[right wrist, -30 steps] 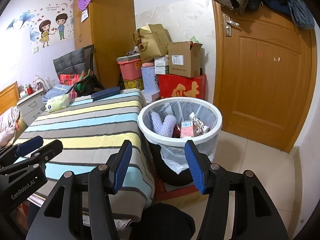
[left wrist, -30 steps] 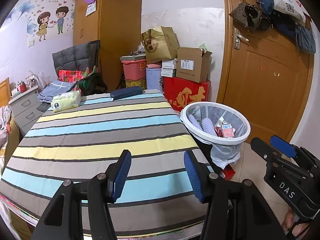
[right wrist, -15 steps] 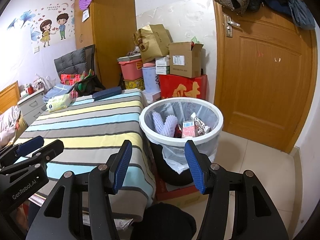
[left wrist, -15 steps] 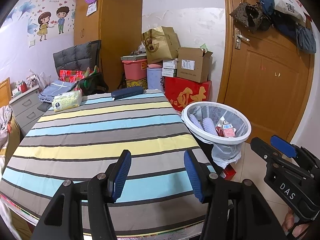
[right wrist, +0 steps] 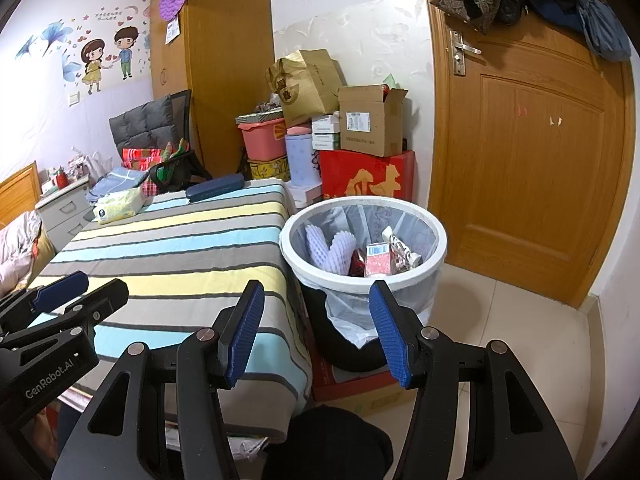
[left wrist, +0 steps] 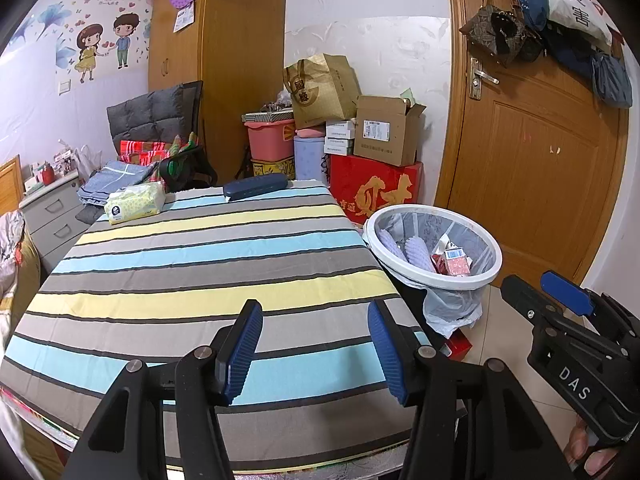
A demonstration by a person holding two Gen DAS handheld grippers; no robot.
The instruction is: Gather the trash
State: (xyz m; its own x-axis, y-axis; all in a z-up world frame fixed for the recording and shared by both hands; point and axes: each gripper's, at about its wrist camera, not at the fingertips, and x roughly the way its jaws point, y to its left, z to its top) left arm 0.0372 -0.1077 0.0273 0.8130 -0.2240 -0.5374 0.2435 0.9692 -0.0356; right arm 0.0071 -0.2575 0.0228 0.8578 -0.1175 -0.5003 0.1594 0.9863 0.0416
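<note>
Left gripper (left wrist: 315,352): you hold it above the near edge of the striped tablecloth (left wrist: 200,264), jaws spread wide, blue ribbed pads facing each other with nothing between them.

Right gripper (right wrist: 316,330): you hold it off the table's right side, pointed toward the bin, jaws equally wide apart and empty. From the left wrist view it shows at the lower right, your fingers (left wrist: 588,446) wrapped under its handle.

Trash bin (right wrist: 434,258): white-rimmed round bin lined with a translucent plastic bag, standing on the tiled floor just beside the table's right edge, in front of the wooden door (right wrist: 532,168). A dark lower body shows beneath the hanging liner.

Trash, inside the bin: two white foam fruit nets (right wrist: 334,250) leaning against the left wall; a red and white carton (right wrist: 377,262) upright near the middle; a crumpled printed wrapper (right wrist: 402,250) to its right.

Table top, far end: a yellow pack of wet wipes (left wrist: 135,203) at the left corner; a dark blue glasses case (left wrist: 255,186) lying flat near the middle of the far edge. The two sit near each other but apart.

Behind the table: a red gift box (left wrist: 376,194) on the floor, a cardboard box (left wrist: 386,130) on top of it, a gold paper bag (left wrist: 322,90) and a pink storage tub (left wrist: 268,138) stacked against the wall.
</note>
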